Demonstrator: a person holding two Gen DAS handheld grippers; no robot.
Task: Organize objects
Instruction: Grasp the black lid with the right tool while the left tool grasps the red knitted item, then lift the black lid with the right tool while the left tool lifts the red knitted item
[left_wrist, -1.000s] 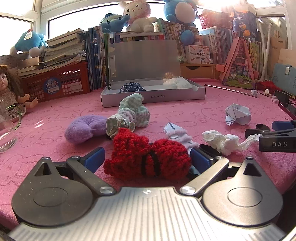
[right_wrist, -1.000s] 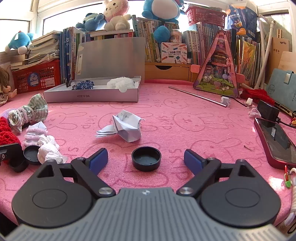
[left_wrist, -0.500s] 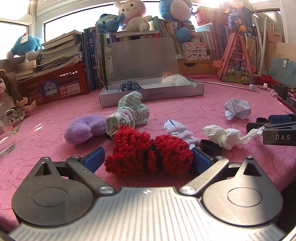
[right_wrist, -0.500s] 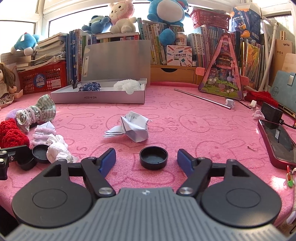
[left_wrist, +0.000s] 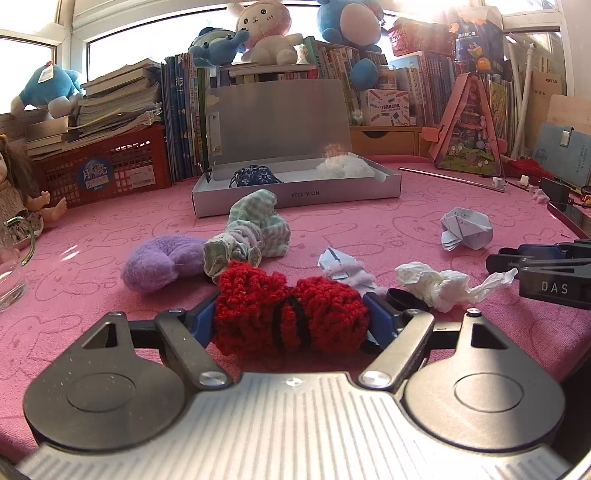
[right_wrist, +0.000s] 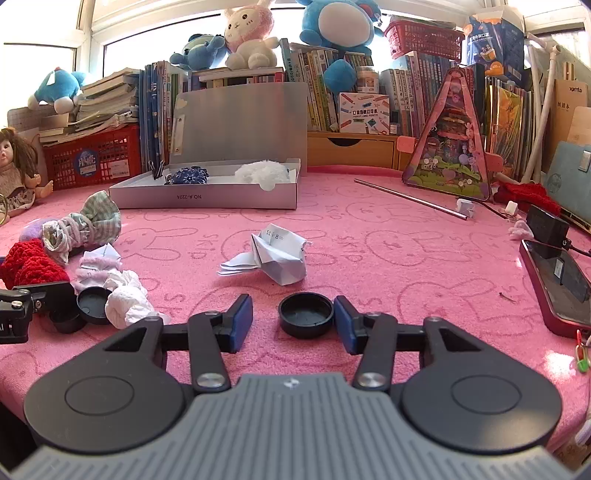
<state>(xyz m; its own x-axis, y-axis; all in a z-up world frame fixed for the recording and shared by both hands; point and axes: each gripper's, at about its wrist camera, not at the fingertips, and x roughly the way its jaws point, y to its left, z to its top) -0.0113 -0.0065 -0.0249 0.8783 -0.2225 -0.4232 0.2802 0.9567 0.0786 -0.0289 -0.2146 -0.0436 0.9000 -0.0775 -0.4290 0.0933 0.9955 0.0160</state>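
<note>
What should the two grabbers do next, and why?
Probably finish closing, then lift. The left gripper has just been closing and its pads now touch both ends of the red knitted bow. The right gripper has also been closing around the black cap; one pad touches it, the other stands apart. The open grey box looks a likely destination.

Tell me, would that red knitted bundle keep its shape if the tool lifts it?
Probably not: the red knitted bundle looks like soft, chunky yarn, so it should squash between the left gripper pads and sag. It likely weighs little and won't roll.
</note>
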